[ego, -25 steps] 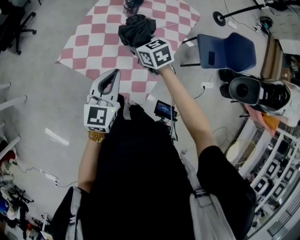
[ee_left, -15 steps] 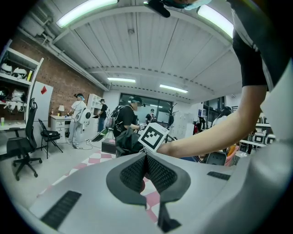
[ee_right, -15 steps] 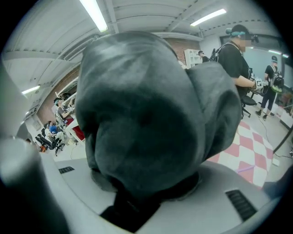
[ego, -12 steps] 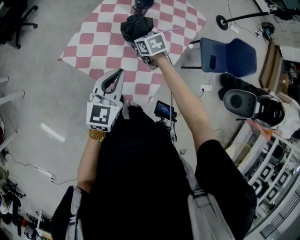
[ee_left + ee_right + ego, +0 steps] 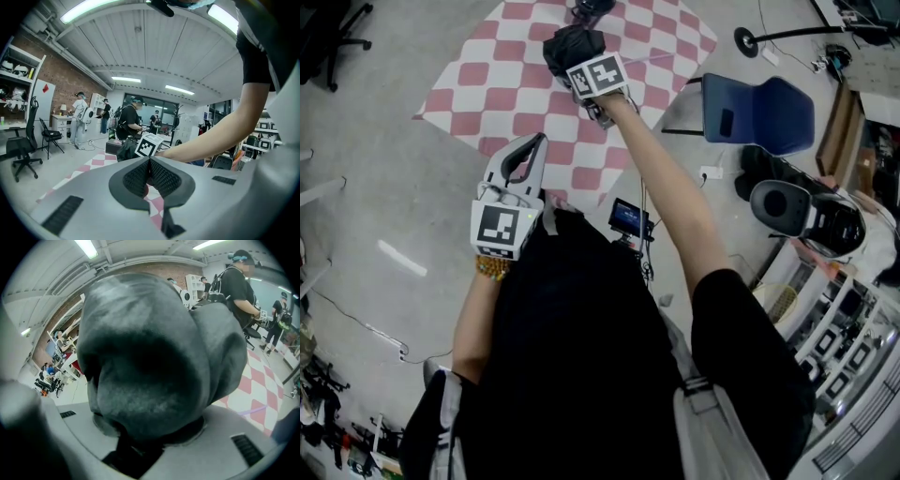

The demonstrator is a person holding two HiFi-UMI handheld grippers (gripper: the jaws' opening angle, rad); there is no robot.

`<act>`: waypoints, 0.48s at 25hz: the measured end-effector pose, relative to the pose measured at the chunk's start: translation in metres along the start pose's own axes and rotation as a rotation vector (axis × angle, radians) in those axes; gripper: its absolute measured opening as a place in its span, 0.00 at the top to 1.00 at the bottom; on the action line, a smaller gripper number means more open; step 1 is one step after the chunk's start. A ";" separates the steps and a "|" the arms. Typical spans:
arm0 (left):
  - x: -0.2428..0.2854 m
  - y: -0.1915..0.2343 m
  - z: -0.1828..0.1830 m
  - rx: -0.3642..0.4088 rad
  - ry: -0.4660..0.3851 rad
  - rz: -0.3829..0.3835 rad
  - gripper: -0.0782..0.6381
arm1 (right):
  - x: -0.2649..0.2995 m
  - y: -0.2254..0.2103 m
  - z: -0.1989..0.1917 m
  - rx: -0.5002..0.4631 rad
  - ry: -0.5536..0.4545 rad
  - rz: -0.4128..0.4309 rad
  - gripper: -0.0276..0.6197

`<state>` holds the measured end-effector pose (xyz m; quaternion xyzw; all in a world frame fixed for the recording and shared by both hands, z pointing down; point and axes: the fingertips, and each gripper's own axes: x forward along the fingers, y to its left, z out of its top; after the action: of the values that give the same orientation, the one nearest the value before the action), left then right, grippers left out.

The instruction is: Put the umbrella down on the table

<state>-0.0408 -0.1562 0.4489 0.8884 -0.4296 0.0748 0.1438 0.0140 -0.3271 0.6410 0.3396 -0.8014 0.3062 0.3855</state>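
Your right gripper (image 5: 584, 66) clamps the folded black umbrella (image 5: 570, 45) between its 2 jaws, above the red-and-white checkered table (image 5: 492, 80). The bundle's long axis carries on from the gripper, away from you and tilted down toward the cloth; whether it touches the cloth cannot be told. Your left gripper (image 5: 530, 150), its jaws pressed together on nothing, hangs by the table's near edge.

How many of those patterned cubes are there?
2. One cube is by the person's waist; the other, at the outstretched arm's end, beside the umbrella over the checkered cloth. None looks hidden.
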 end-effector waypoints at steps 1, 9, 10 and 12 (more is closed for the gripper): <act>0.001 0.001 -0.001 -0.001 0.001 0.000 0.87 | 0.003 -0.001 0.000 0.012 0.008 0.002 0.66; 0.011 0.008 -0.004 -0.024 0.023 -0.005 0.87 | 0.030 -0.014 0.001 0.090 0.071 0.005 0.65; 0.012 0.009 -0.005 -0.026 0.023 -0.005 0.87 | 0.035 -0.015 0.001 0.095 0.080 0.008 0.65; 0.015 0.013 -0.007 -0.025 0.021 -0.007 0.87 | 0.043 -0.017 0.001 0.102 0.099 0.013 0.65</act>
<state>-0.0413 -0.1728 0.4621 0.8870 -0.4260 0.0783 0.1599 0.0065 -0.3511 0.6803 0.3381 -0.7669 0.3656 0.4047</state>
